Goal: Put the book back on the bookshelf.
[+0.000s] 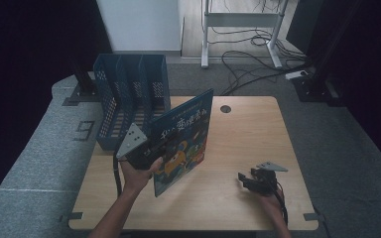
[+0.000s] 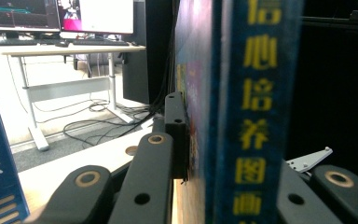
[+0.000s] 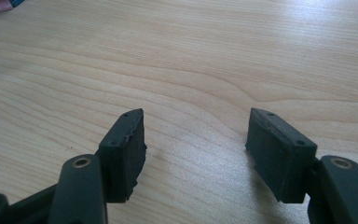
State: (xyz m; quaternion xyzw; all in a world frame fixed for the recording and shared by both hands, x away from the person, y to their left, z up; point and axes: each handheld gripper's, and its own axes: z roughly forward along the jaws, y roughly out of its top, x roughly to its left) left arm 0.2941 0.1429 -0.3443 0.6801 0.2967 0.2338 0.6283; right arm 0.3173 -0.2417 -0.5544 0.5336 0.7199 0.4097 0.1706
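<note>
- One picture book (image 1: 183, 141) stands tilted above the wooden surface (image 1: 238, 144), just in front of one blue file rack (image 1: 129, 96).
- Left gripper (image 1: 151, 148): fingers (image 2: 176, 135) clamped on the book's spine edge.
- Right gripper (image 1: 250, 181): fingers (image 3: 126, 149) spread apart, holding nothing, low over the surface.

Blue file rack (image 1: 129, 96) on wooden table (image 1: 248, 144)

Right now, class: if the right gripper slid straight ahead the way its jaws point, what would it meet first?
Probably the picture book: the open right gripper points left across the bare table; depth is unclear.
</note>
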